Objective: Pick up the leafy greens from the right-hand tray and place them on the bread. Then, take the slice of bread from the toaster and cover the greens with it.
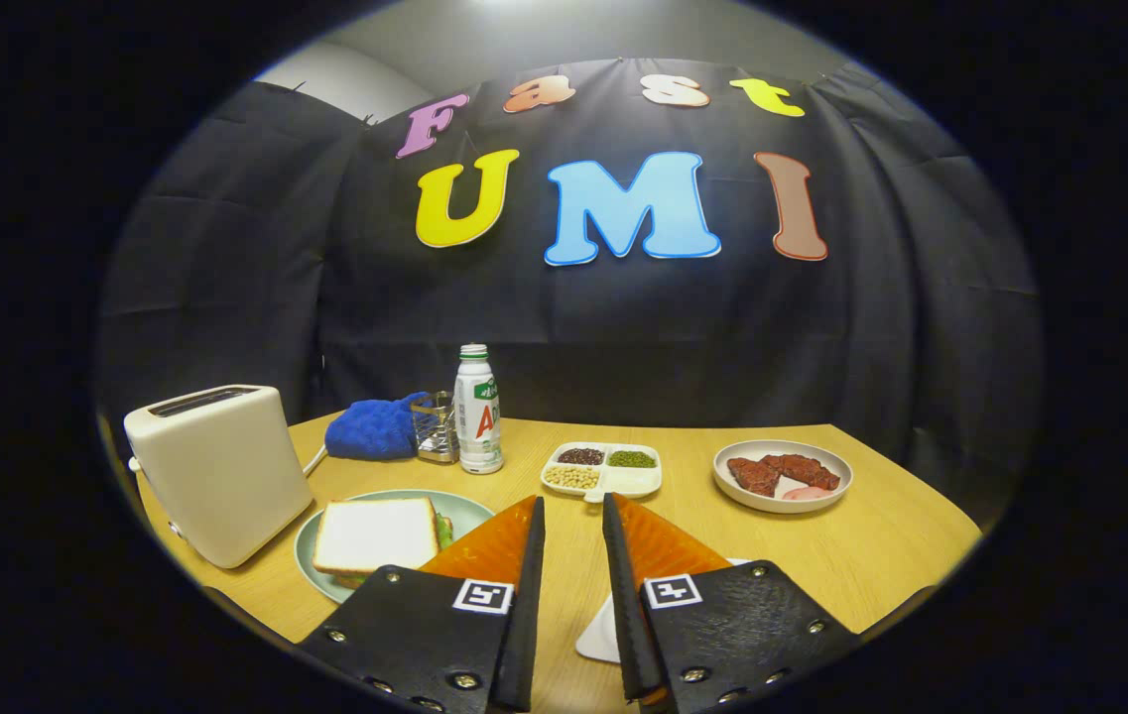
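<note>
My gripper (572,501) is open above the wooden table (871,555), with nothing between its fingers. To the left of the left finger a pale green plate (472,512) carries a white bread slice (375,534) lying flat on top. Leafy greens (444,530) peek out from under the slice's right edge. A cream toaster (216,471) stands left of the plate, its top slot dark. A corner of a white tray (601,631) shows under the right finger.
Beyond the fingers stand a white divided dish (635,482) of beans, a white bottle (477,409), a glass cup (437,426) and a blue cloth (373,429). A white plate (732,490) with pieces of meat sits at the right.
</note>
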Available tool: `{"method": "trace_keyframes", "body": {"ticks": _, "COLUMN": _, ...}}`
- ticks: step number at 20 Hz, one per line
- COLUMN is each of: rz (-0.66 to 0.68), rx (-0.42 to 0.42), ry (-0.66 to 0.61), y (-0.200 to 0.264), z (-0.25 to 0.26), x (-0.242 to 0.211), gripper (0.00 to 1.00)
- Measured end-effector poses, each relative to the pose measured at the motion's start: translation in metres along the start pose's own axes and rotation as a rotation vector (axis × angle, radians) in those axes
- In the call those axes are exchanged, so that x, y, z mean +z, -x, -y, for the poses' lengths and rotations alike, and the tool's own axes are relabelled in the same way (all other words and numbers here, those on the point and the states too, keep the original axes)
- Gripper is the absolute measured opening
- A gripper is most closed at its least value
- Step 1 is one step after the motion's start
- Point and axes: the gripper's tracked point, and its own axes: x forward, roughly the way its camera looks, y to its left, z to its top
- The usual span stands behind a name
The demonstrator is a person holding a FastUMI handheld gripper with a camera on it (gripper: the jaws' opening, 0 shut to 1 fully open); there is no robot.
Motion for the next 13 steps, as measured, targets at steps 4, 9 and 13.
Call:
{"method": "trace_keyframes", "body": {"ticks": 4, "rz": 0.031, "rx": -0.010, "ry": -0.014, "y": 0.008, "z": 0.038, "x": 0.007, "gripper": 0.34}}
{"method": "trace_keyframes", "body": {"ticks": 9, "rz": 0.057, "rx": -0.069, "ry": 0.004, "y": 0.019, "z": 0.104, "x": 0.015, "gripper": 0.34}}
{"method": "trace_keyframes", "body": {"ticks": 13, "rz": 0.079, "rx": -0.085, "ry": -0.012, "y": 0.031, "z": 0.150, "x": 0.017, "gripper": 0.34}}
